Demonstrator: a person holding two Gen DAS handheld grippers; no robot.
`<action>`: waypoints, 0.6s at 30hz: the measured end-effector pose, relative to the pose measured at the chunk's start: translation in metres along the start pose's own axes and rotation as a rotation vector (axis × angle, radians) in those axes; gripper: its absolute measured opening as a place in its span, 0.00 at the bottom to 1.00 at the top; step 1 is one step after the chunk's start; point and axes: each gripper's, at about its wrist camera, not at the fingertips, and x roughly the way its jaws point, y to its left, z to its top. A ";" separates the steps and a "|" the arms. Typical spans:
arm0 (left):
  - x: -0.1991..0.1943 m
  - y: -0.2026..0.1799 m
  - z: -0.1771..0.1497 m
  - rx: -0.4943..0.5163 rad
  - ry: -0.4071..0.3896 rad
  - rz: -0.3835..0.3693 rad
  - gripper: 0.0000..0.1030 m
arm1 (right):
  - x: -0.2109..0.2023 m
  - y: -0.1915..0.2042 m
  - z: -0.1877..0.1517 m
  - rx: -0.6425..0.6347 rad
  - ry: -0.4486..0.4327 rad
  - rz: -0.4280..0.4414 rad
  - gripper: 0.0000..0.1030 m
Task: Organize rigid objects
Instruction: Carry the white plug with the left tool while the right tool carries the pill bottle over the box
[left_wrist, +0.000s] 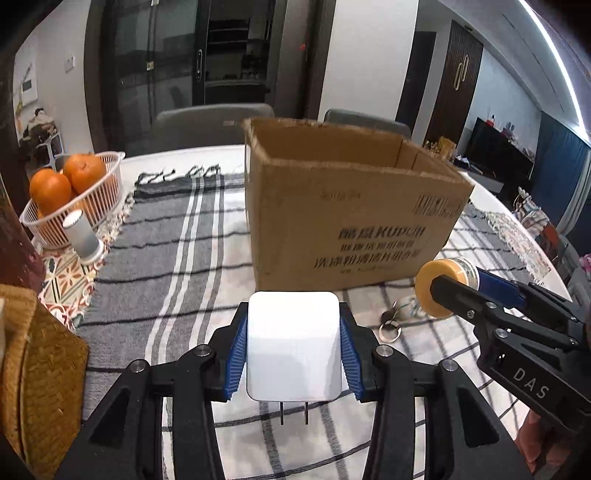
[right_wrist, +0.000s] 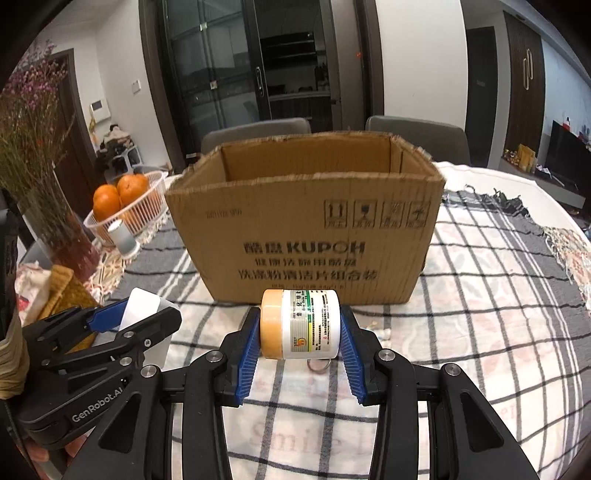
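On the left, the left gripper was clamped on a white plug adapter, prongs toward the wrist, held above the checked tablecloth. Straight ahead stood the open cardboard box. On the right, the right gripper pinched a yellow-capped jar sideways. Both looked mid-carry; next, I judged, each had to clear the box's rim before letting go.

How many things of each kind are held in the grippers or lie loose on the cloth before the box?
White plug adapter, in left gripper: 1
Jar with yellow lid, in right gripper: 1
Key ring on cloth: 1
Total: 3
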 end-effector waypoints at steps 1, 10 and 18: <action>-0.003 -0.001 0.003 0.000 -0.008 -0.002 0.43 | -0.002 -0.001 0.002 0.004 -0.006 0.001 0.40; -0.028 -0.016 0.029 0.023 -0.099 -0.012 0.43 | -0.029 -0.011 0.021 0.029 -0.078 0.009 0.40; -0.049 -0.024 0.046 0.033 -0.163 -0.033 0.43 | -0.054 -0.012 0.036 0.020 -0.162 -0.002 0.40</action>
